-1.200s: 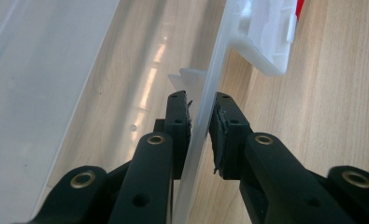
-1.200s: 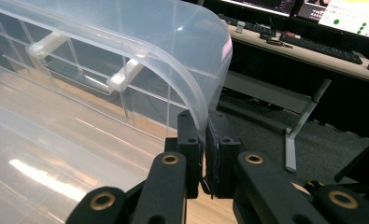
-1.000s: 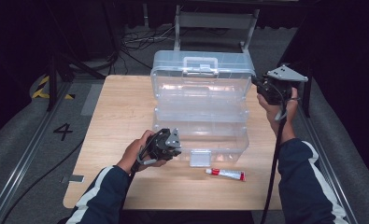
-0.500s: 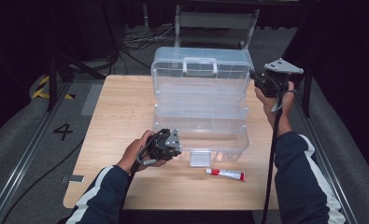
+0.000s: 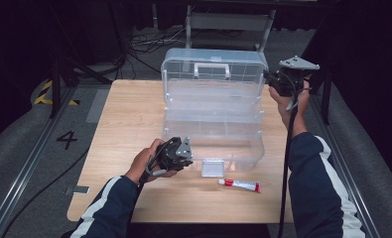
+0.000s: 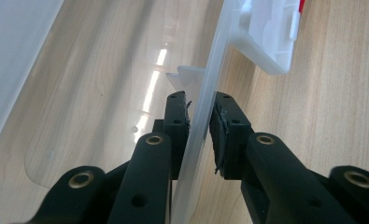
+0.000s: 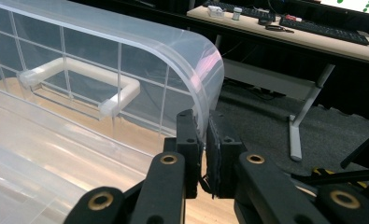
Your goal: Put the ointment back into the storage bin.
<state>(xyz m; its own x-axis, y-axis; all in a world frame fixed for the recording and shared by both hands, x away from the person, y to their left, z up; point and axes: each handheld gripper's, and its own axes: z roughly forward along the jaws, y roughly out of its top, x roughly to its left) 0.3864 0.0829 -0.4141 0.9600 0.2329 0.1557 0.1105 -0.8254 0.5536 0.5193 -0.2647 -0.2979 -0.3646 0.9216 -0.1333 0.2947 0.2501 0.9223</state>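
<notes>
- High view: the clear plastic toolbox [image 5: 213, 116] stands open mid-table, its tiers fanned out; you are part-way through swinging the lid [image 5: 213, 72] on its hinge.
- Your left gripper [image 5: 176, 152] sits at the box's front-left corner, its jaws narrowed onto the base's front wall [image 6: 198, 135], steadying the box.
- Your right gripper [image 5: 278, 82] is at the box's far right corner, jaws pinched on the lid's curved edge [image 7: 205, 100], beside the white handle [image 7: 79, 81].
- The red-capped tube [image 5: 239, 185] lies just in front of the box, past the latch flap [image 5: 213, 168].
- Next, judge the lid's arc: guide it around the hinge, keeping the base pinned so the tiers fold evenly.
</notes>
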